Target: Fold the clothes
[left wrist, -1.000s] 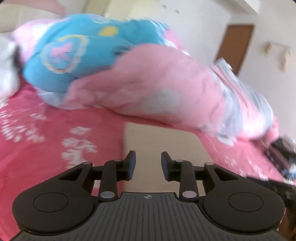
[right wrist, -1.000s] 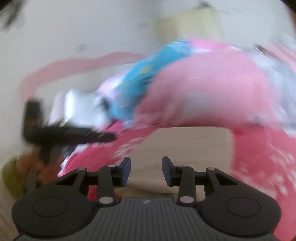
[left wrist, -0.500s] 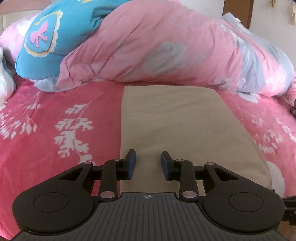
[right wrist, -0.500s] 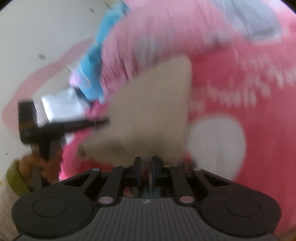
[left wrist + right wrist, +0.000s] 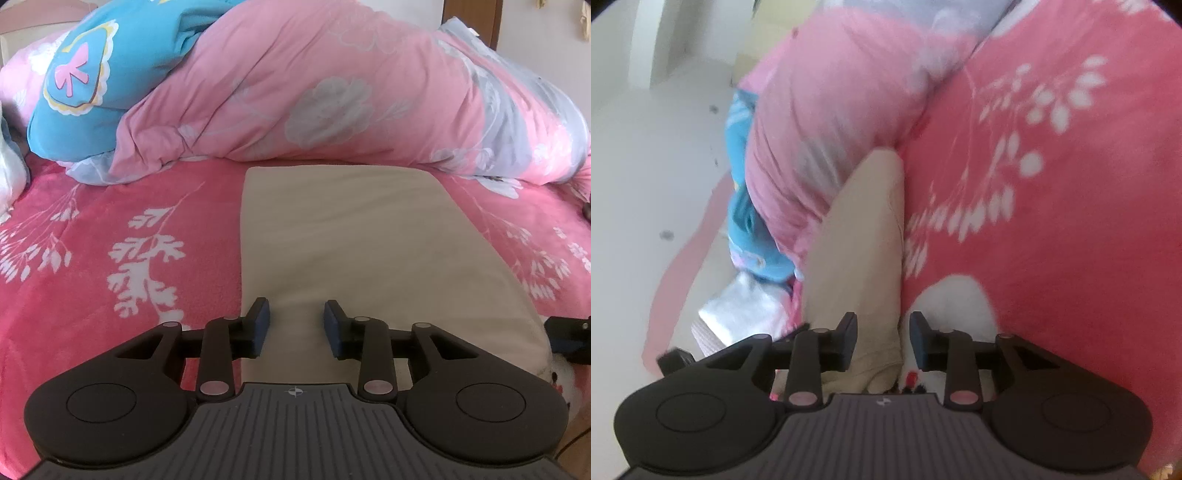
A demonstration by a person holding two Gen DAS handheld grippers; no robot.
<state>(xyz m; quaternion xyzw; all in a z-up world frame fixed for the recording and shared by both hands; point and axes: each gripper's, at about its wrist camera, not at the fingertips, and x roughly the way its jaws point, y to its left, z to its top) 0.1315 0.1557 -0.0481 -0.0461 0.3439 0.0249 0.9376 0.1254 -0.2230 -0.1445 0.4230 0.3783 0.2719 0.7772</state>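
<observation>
A beige garment lies flat in a long folded rectangle on the pink bedspread. My left gripper is open over the garment's near left edge, nothing between its fingers. In the right wrist view the same beige garment runs away from me. My right gripper is open and straddles the garment's near right corner, which curls up between the fingers. A black part of the right gripper shows at the left view's right edge.
A bulky pink floral duvet and a blue cushion are heaped behind the garment. White cloth lies at the bed's far side. A white round patch of the bedspread lies beside the right gripper. A wall and brown door stand beyond.
The right gripper, nearly shut half a second ago, has opened and rolled so the garment now runs straight ahead. The left gripper dropped toward the garment a second ago and has since held still, open.
</observation>
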